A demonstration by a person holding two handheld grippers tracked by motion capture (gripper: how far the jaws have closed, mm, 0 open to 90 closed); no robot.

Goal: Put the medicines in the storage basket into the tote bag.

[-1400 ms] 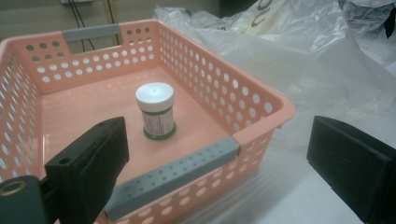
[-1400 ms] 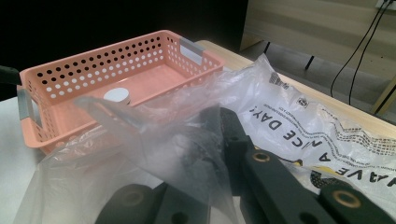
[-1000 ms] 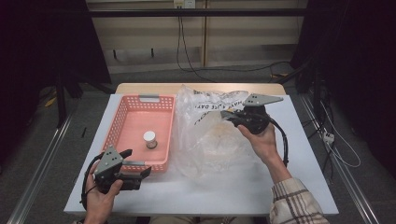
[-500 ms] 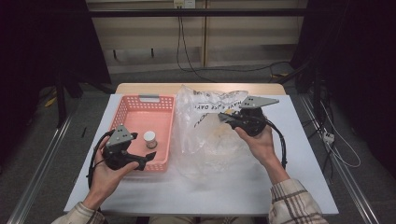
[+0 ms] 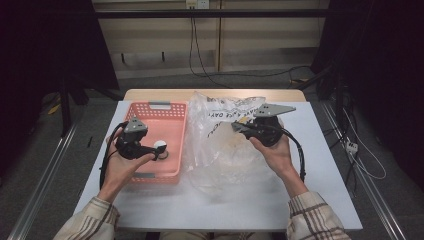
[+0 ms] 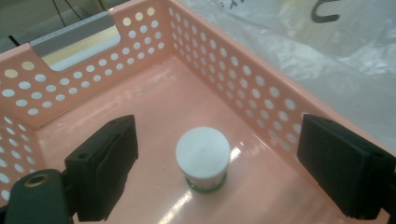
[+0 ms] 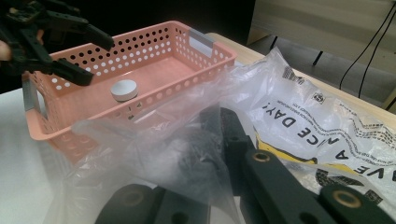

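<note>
We note the left tongs [image 6: 212, 172] have moved up from the tabletop edge into the pink basket [image 5: 172, 112], jaws wide astride the white-capped jar [image 6: 202, 158], apparently readying a grasp, while the right tongs [image 5: 239, 127] stay closed on the plastic bag [image 5: 220, 155].

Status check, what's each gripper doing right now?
Left gripper open, over jar in basket. Right gripper shut on bag. Nothing blocking the jar.

Dim room, dark edges; glare on basket [image 6: 154, 112] floor; near fingers blurred.
</note>
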